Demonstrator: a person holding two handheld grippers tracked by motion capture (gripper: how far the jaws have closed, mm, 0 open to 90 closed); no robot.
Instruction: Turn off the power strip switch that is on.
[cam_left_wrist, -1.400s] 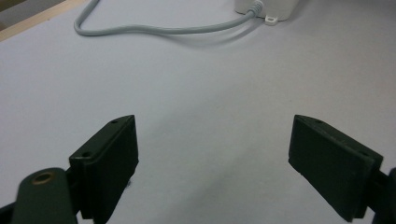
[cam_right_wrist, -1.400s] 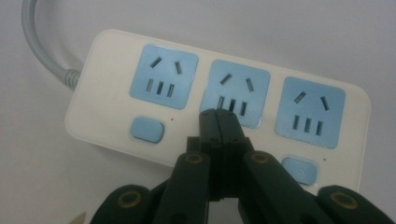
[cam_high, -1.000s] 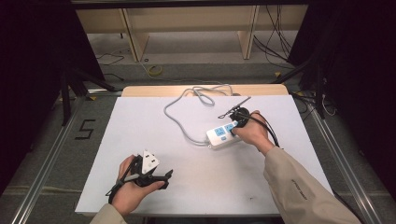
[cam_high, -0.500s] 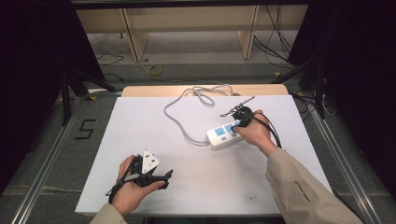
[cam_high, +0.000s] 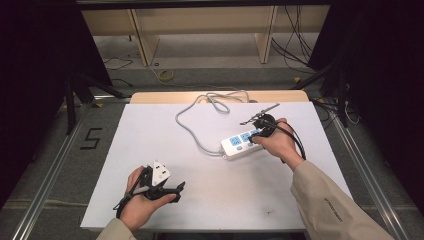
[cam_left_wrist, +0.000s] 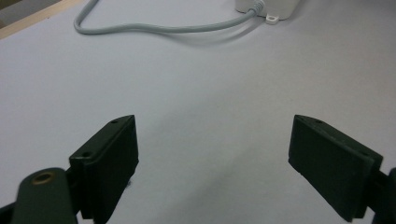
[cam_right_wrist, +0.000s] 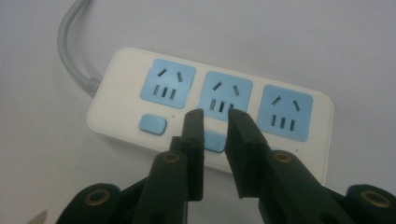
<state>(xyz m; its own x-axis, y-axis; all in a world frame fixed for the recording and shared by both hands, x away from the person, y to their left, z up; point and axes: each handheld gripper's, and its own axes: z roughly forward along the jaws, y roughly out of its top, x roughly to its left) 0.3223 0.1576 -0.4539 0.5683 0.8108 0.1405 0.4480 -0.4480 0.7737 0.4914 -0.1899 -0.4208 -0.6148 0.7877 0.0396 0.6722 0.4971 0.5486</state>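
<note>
- Right gripper (cam_right_wrist: 215, 116) over the power strip (cam_right_wrist: 210, 116), jaws just opening to a narrow gap, gripping nothing.
- Left gripper (cam_left_wrist: 212, 154) released wide above the table (cam_left_wrist: 210, 84).

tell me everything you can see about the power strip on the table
The power strip is a white, glossy plastic block with rounded corners, lying flat and face up on the white table. It has three light blue socket panels in a row, with small blue switch buttons below them. A grey cable leaves one end and loops toward the far table edge. The right gripper hovers at the middle socket and its button, jaws slightly apart, having just been opening, nothing between them.
</note>
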